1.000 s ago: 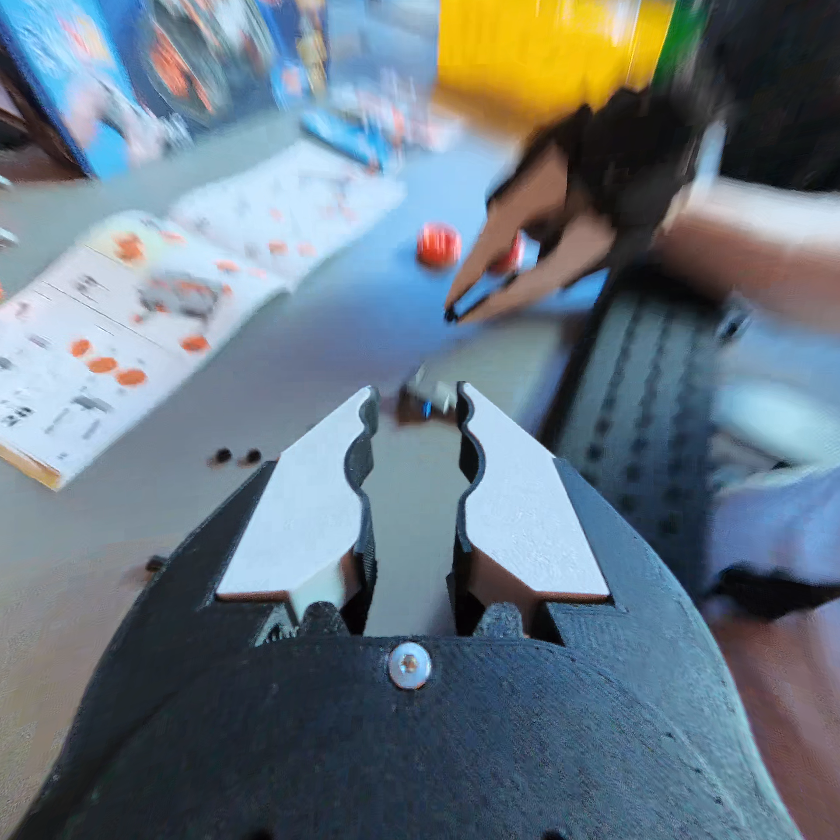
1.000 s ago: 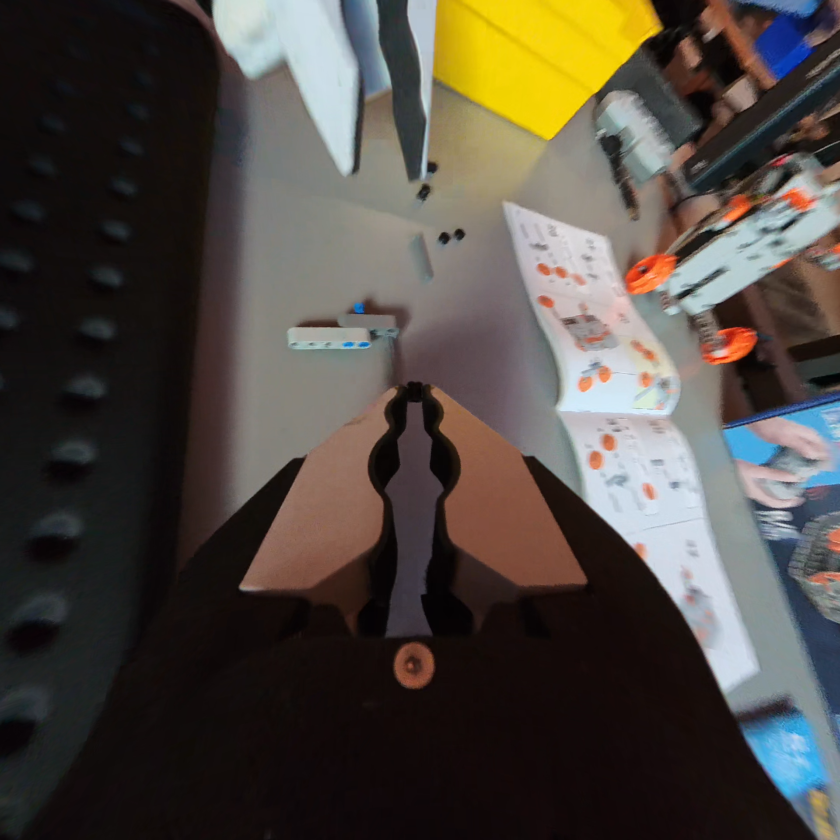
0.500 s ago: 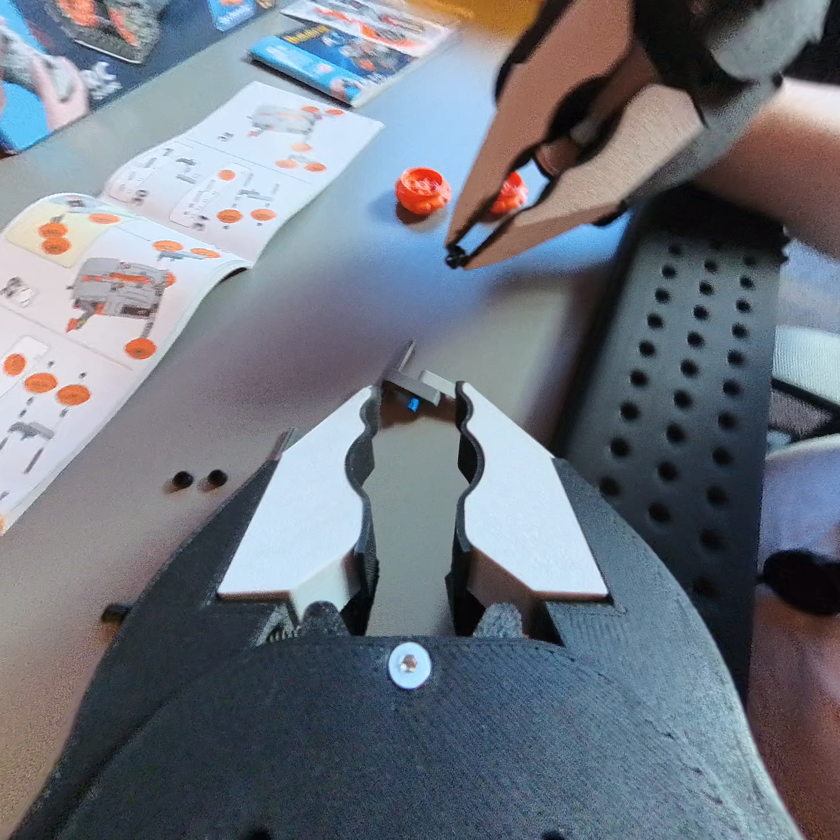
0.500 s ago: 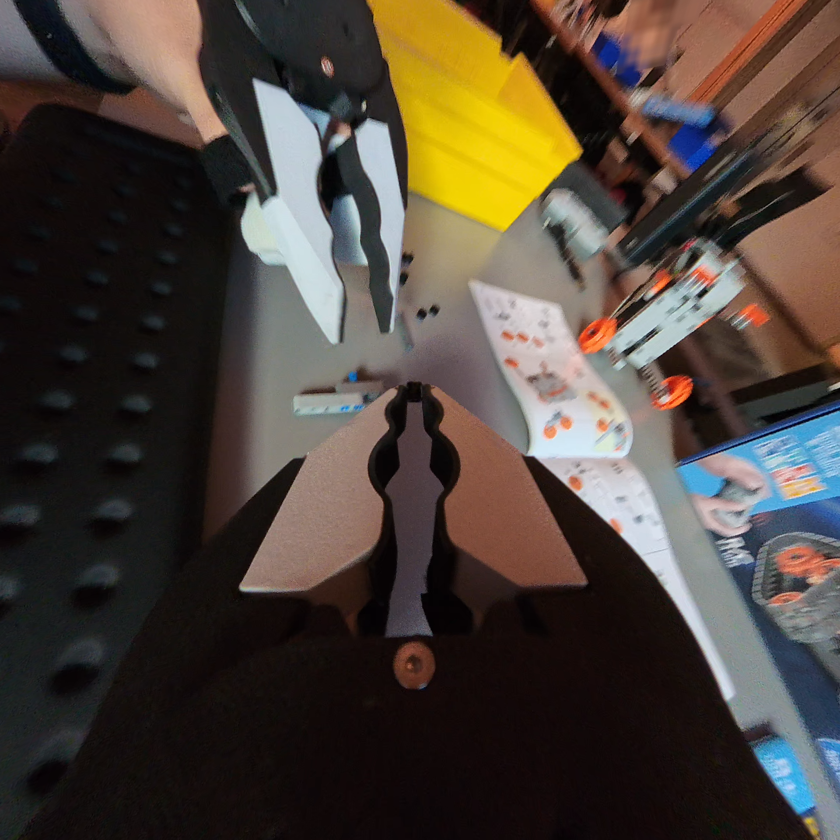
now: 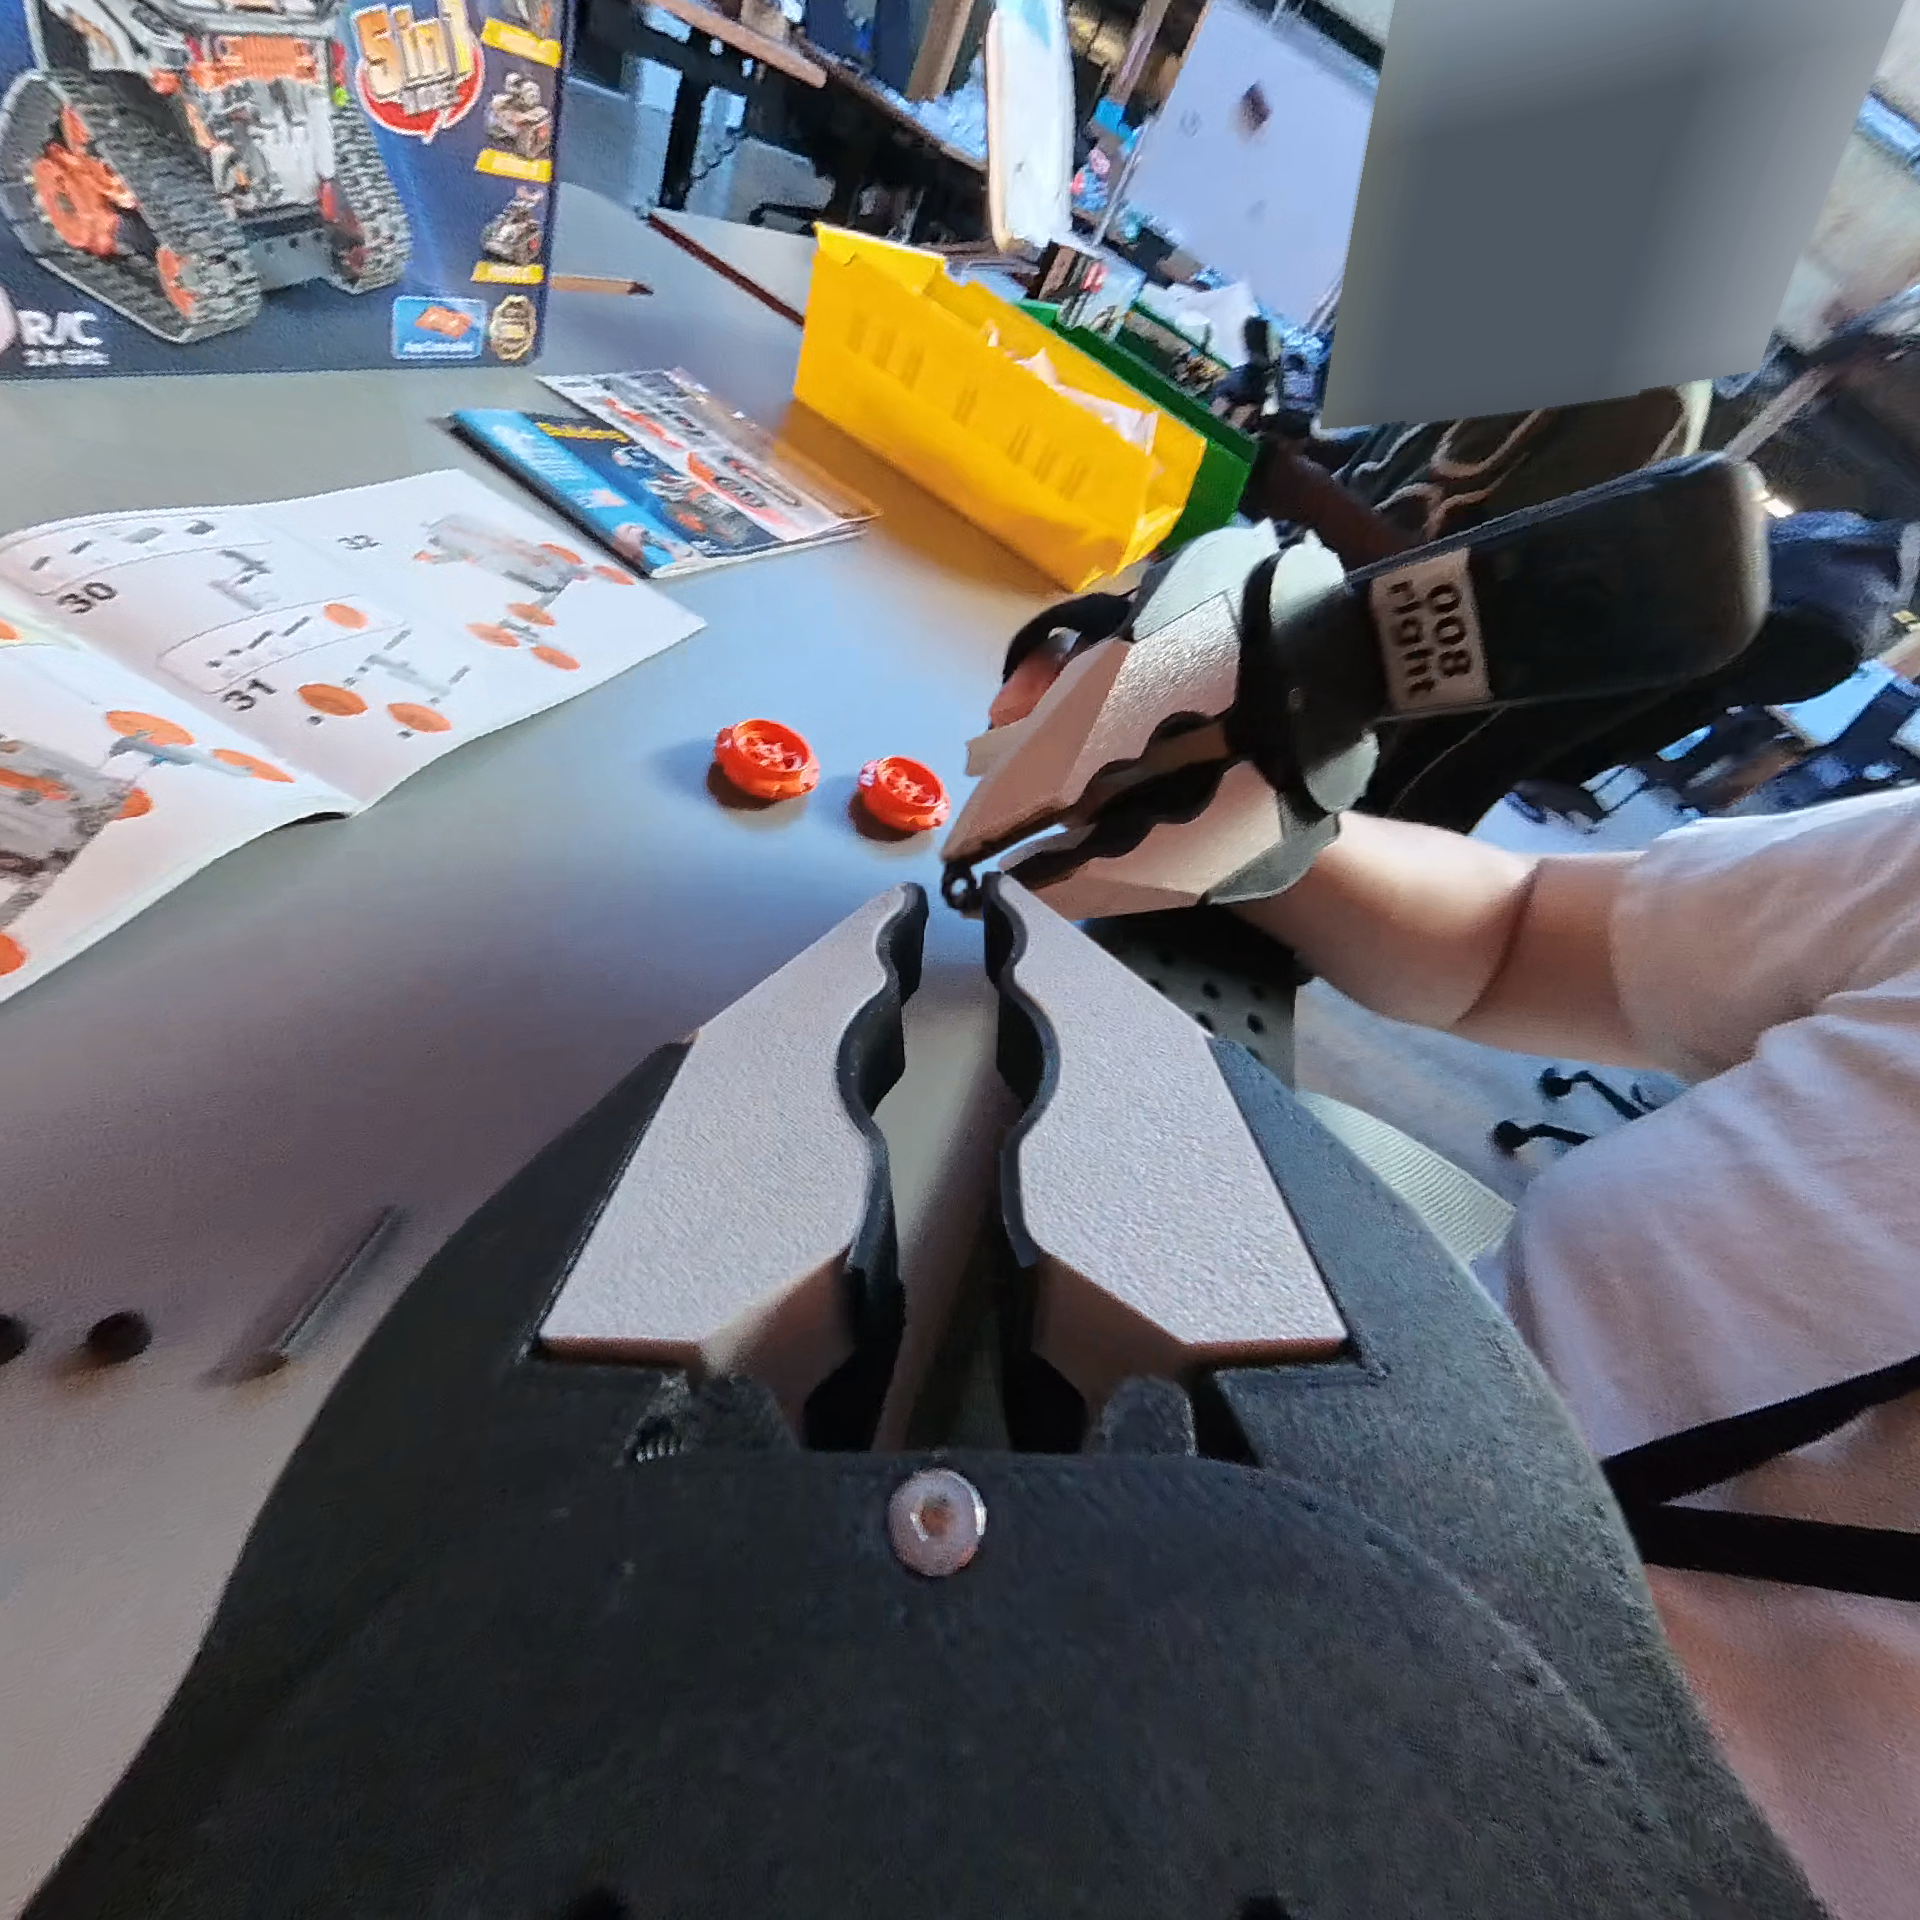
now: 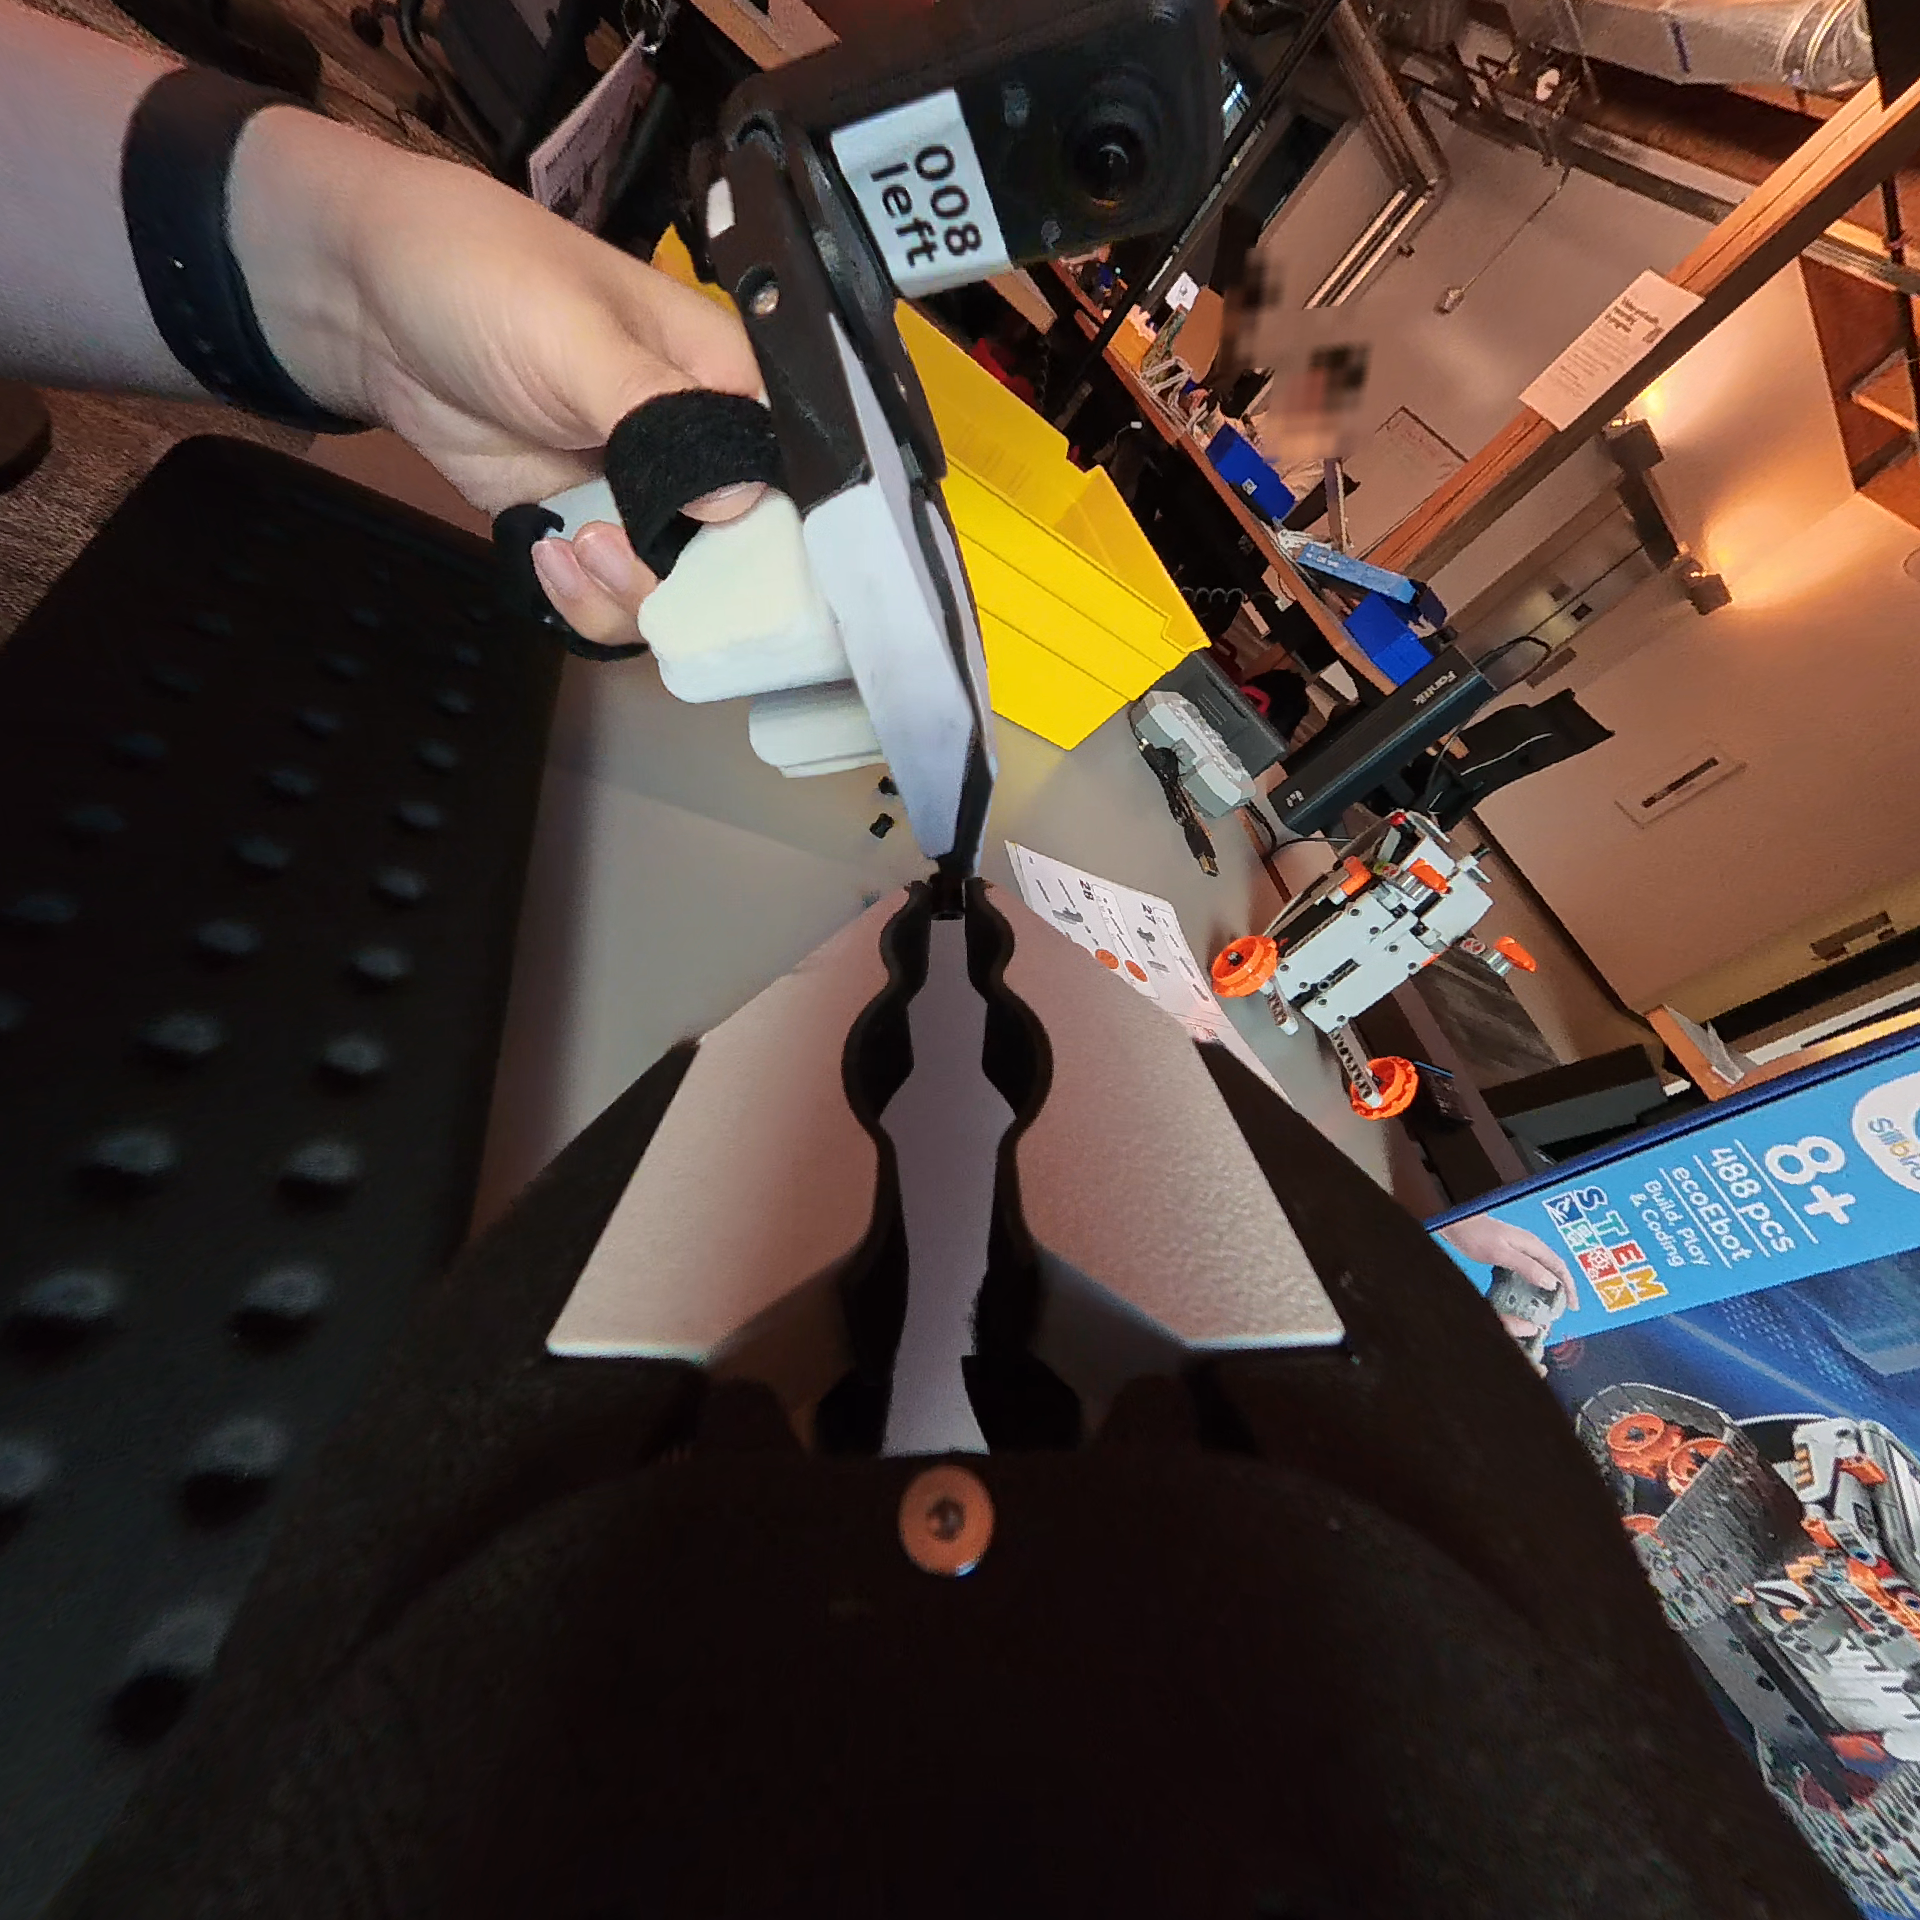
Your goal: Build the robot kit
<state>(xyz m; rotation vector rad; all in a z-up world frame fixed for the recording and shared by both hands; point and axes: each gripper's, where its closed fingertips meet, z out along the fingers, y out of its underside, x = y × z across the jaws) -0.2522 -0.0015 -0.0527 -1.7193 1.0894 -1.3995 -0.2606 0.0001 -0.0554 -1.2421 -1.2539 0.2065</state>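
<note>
Where the grey worktop point(image 5: 436, 935) runs back to its far edge, a yellow storage bin point(image 5: 977, 436) stands with pale, crumpled-looking contents showing over its rim; what they are cannot be told. A green bin point(image 5: 1195, 416) sits just behind it. At the far left a blue toy kit box point(image 5: 260, 177) stands upright, and an open instruction booklet point(image 5: 260, 644) lies flat before it, with a smaller blue leaflet point(image 5: 644, 488) beside. In the right wrist view a partly built white and orange model vehicle point(image 6: 1361, 935) rests at the worktop's edge.

Raised above the worktop, the left tool point(image 5: 953, 899) has its jaws parted by a narrow gap with nothing between them. Opposite it, tip to tip, the right tool point(image 5: 961, 878) is closed on a small black pin point(image 6: 948, 902), which stands pinched at the very ends of its fingers. That pin lies just off the left tool's tips, nearly touching them; whether it does touch cannot be told.

Two orange wheel hubs point(image 5: 766, 756) lie side by side on the worktop just beyond both tools. Near the left edge lie a thin grey axle point(image 5: 332, 1288) and two small black pins point(image 5: 114, 1335).
</note>
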